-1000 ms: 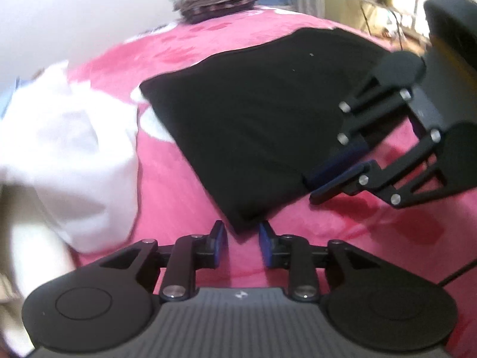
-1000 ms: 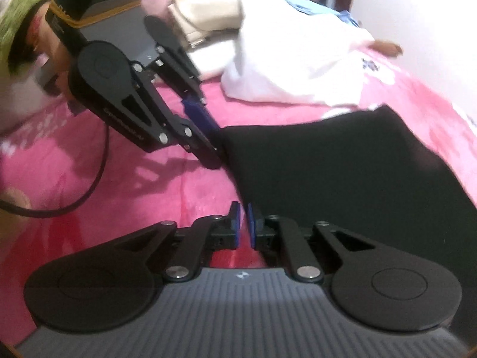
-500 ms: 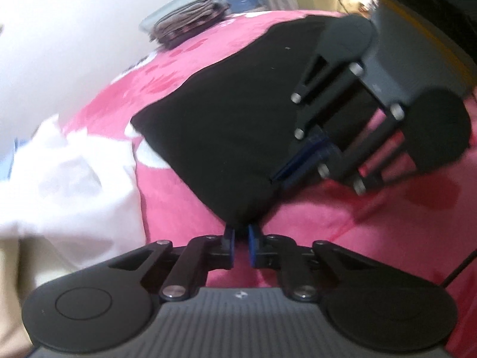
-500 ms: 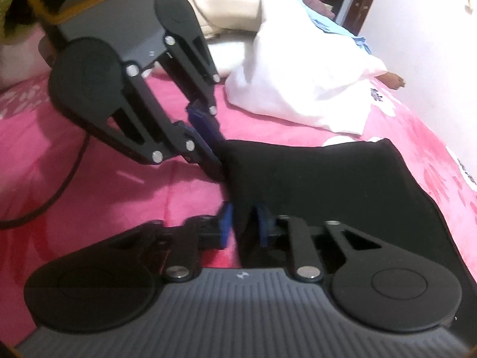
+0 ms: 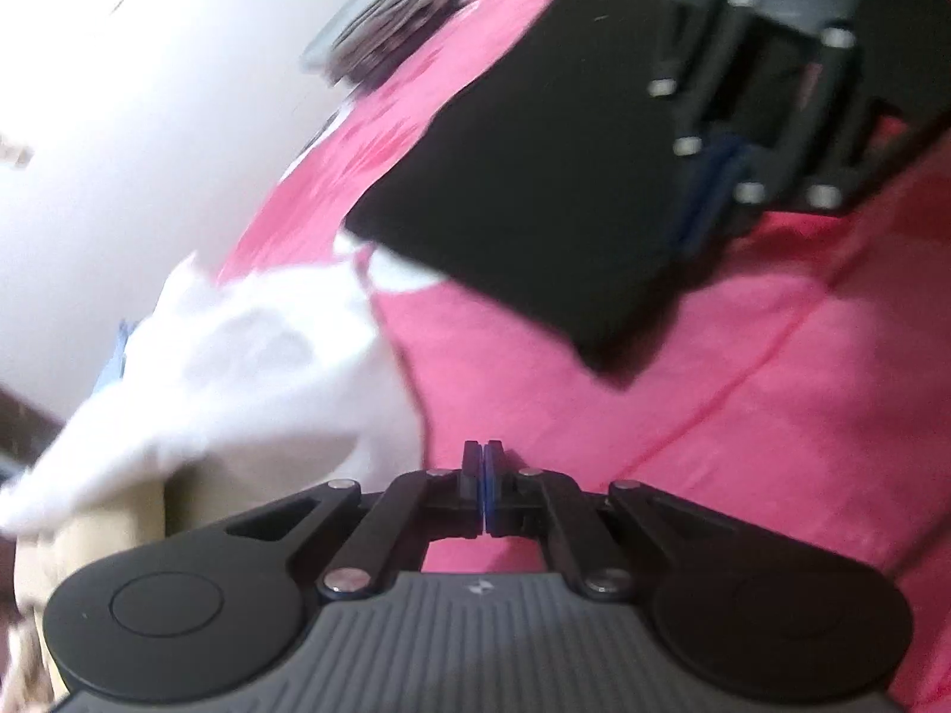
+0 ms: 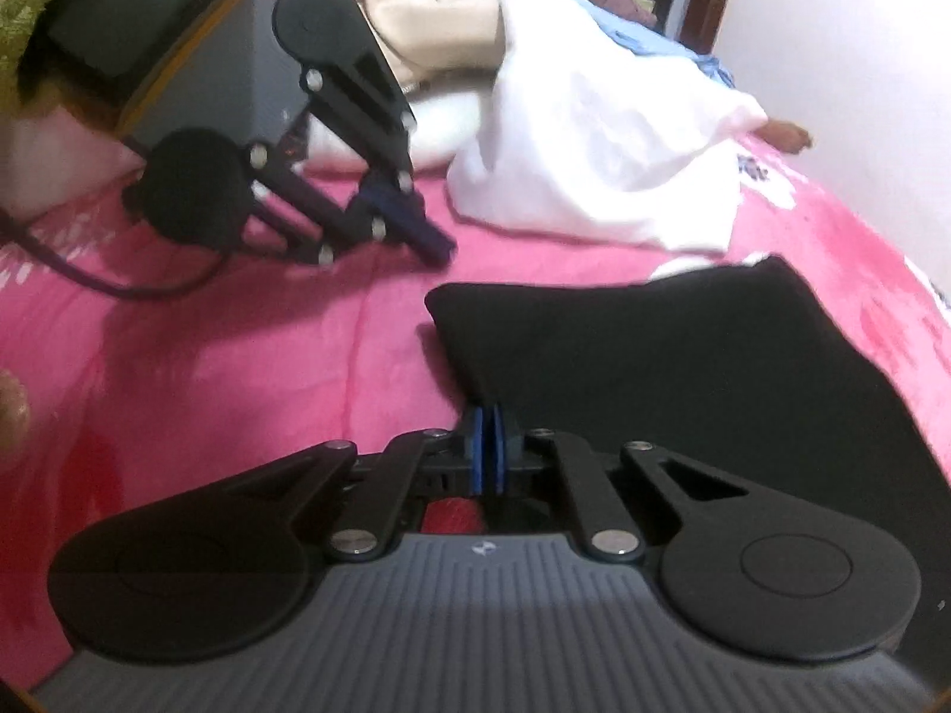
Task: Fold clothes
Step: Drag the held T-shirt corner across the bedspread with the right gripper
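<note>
A black folded garment [image 5: 535,178] lies on the pink bedspread [image 5: 743,386]. My right gripper [image 6: 490,445] is shut on the near edge of the black garment [image 6: 683,368]; in the left wrist view the right gripper [image 5: 692,232] pinches that same edge. My left gripper [image 5: 482,475] is shut with nothing between its blue pads, low over bare bedspread. Seen from the right wrist, the left gripper [image 6: 437,246] hovers a short way off the garment's front corner, not touching it.
A crumpled white garment [image 6: 594,136] lies beyond the black one, with beige cloth [image 6: 440,24] behind it. A stack of dark folded clothes [image 5: 392,30] sits by the white wall. A cable [image 6: 89,279] trails over the bedspread [image 6: 238,356].
The left gripper, which was at the black garment's corner, has pulled back and away from it, shut and empty. The right gripper has shut on the garment's edge.
</note>
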`<state>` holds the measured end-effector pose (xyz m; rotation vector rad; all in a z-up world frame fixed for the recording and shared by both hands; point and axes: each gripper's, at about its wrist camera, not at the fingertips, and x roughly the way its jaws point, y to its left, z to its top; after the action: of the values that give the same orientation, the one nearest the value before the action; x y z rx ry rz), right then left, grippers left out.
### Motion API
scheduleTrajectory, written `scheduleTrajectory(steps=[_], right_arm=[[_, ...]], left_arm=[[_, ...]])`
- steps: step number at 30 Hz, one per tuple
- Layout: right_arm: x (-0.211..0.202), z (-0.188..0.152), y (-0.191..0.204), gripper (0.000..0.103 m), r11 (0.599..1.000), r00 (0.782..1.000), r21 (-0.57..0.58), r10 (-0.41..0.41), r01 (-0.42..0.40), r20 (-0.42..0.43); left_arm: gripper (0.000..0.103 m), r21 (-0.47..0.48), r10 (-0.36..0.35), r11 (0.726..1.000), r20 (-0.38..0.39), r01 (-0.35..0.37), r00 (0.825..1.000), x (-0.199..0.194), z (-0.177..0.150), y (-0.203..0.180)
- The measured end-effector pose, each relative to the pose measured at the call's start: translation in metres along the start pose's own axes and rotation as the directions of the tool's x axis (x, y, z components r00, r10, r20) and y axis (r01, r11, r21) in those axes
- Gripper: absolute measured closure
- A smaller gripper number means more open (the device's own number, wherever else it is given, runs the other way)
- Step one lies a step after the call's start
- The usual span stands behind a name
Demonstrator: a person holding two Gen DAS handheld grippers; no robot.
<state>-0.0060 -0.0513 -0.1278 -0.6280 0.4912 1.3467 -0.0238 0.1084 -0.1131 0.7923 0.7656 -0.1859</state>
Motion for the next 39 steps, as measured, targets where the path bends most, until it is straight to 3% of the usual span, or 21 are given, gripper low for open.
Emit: scheduleTrajectory(steps=[2, 6, 8, 11, 13, 16, 20, 22, 24, 28, 30, 31, 33, 36, 38, 39], right_arm=[[-0.002, -0.001, 0.0, 0.096, 1.0, 1.0, 0.023, 0.012, -0.012, 0.009], [-0.015, 0.003, 0.002, 0.096, 0.999, 0.998, 0.03, 0.011, -0.012, 0.058], [-0.018, 0.004, 0.0, 0.096, 0.998, 0.998, 0.055, 0.009, -0.013, 0.067], [-0.032, -0.002, 0.001, 0.096, 0.986, 0.996, 0.162, 0.034, -0.048, 0.086], [-0.042, -0.007, 0.003, 0.096, 0.97, 0.994, 0.232, 0.049, -0.072, 0.1], [-0.066, -0.026, 0.011, 0.096, 0.938, 0.995, 0.343, 0.02, -0.052, 0.096], [-0.109, -0.06, 0.008, 0.096, 0.883, 0.985, 0.449, -0.169, 0.136, 0.033], [-0.129, -0.078, -0.008, 0.096, 0.831, 0.959, 0.497, -0.282, 0.251, -0.015], [-0.146, -0.096, -0.022, 0.096, 0.781, 0.914, 0.491, -0.396, 0.385, -0.088], [-0.176, -0.137, -0.041, 0.096, 0.664, 0.792, 0.444, -0.57, 0.601, -0.22], [-0.188, -0.166, -0.046, 0.096, 0.587, 0.719, 0.421, -0.612, 0.692, -0.328], [-0.197, -0.18, -0.047, 0.097, 0.55, 0.698, 0.435, -0.616, 0.713, -0.364], [-0.219, -0.198, -0.046, 0.099, 0.479, 0.678, 0.495, -0.626, 0.725, -0.387], [-0.244, -0.203, -0.049, 0.098, 0.377, 0.628, 0.54, -0.657, 0.753, -0.417], [-0.253, -0.202, -0.058, 0.098, 0.325, 0.623, 0.602, -0.68, 0.729, -0.387], [-0.252, -0.196, -0.065, 0.098, 0.326, 0.631, 0.625, -0.69, 0.709, -0.355]], left_arm=[[0.099, -0.007, 0.023, 1.0, -0.018, -0.023, 1.0, 0.002, -0.003, 0.004], [0.093, -0.178, 0.025, 0.984, -0.028, -0.029, 0.999, -0.002, 0.004, 0.029], [0.09, -0.274, 0.014, 0.961, -0.02, -0.019, 1.0, -0.005, 0.01, 0.043], [0.086, -0.432, -0.059, 0.898, 0.069, 0.083, 0.996, -0.02, 0.02, 0.058], [0.08, -0.512, -0.142, 0.837, 0.136, 0.192, 0.981, -0.018, 0.031, 0.065], [0.08, -0.552, -0.289, 0.755, 0.205, 0.354, 0.935, -0.004, 0.046, 0.058], [0.08, -0.502, -0.389, 0.752, 0.185, 0.427, 0.902, 0.019, 0.059, 0.032], [0.08, -0.5, -0.425, 0.745, 0.154, 0.441, 0.892, 0.03, 0.06, 0.02], [0.08, -0.522, -0.432, 0.736, 0.129, 0.431, 0.893, 0.037, 0.054, 0.013], [0.08, -0.541, -0.433, 0.727, 0.115, 0.422, 0.894, 0.034, 0.045, 0.008], [0.08, -0.547, -0.433, 0.724, 0.112, 0.419, 0.895, 0.032, 0.043, 0.008], [0.08, -0.55, -0.432, 0.724, 0.11, 0.417, 0.895, 0.031, 0.043, 0.008], [0.079, -0.555, -0.429, 0.723, 0.106, 0.412, 0.897, 0.03, 0.044, 0.009], [0.079, -0.566, -0.43, 0.716, 0.102, 0.408, 0.897, 0.032, 0.046, 0.012], [0.078, -0.574, -0.434, 0.71, 0.1, 0.408, 0.895, 0.033, 0.046, 0.012], [0.078, -0.576, -0.436, 0.708, 0.099, 0.409, 0.894, 0.033, 0.046, 0.013]])
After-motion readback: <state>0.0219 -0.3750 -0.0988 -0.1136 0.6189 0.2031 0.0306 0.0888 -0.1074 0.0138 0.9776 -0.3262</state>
